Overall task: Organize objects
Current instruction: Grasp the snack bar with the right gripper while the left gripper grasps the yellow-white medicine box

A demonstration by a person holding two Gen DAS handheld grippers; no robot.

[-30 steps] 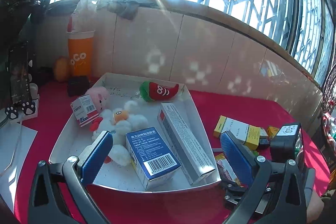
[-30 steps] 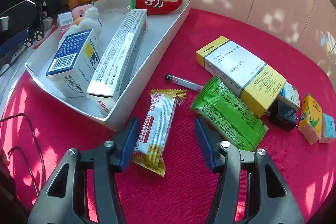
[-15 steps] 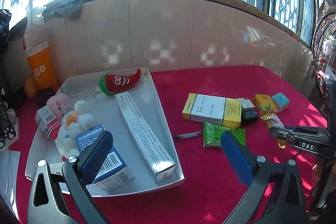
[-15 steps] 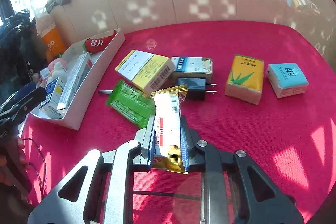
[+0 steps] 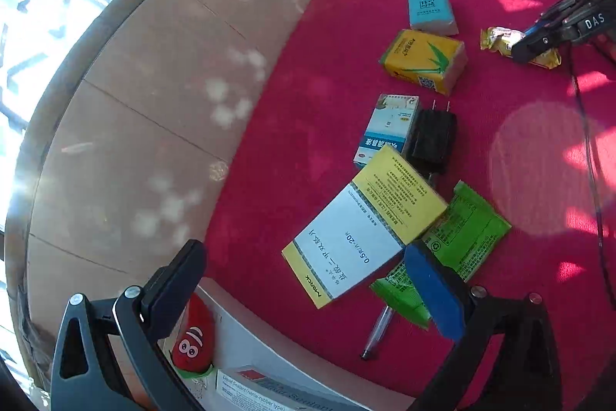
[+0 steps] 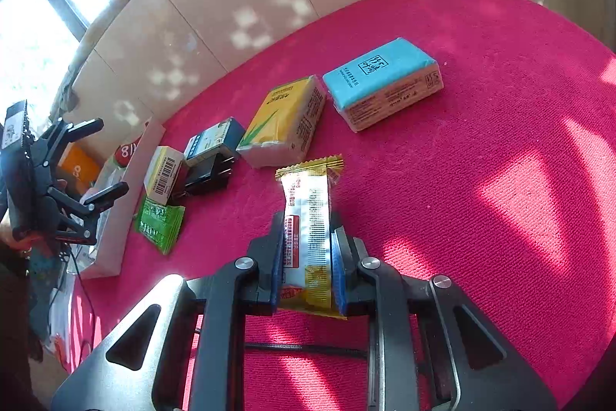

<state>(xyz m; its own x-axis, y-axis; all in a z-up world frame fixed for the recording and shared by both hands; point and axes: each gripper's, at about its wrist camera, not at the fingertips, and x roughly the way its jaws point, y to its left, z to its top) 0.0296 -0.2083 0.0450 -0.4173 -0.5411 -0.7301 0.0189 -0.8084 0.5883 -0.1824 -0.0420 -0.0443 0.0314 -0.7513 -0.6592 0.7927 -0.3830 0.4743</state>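
Yellow-white snack packet (image 6: pixel 308 218) clamped in right gripper (image 6: pixel 306 257) fingers; left gripper (image 5: pixel 304 291) fingers apart, empty

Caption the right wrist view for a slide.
Right gripper shut on snack bar above red cloth.

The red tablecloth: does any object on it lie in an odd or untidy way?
Yes. The yellow-and-white cardboard medicine box lies askew on top of the green foil packet, half covering it, and its far corner overlaps the small blue-and-white box. A clear plastic pen pokes out from under the packet.
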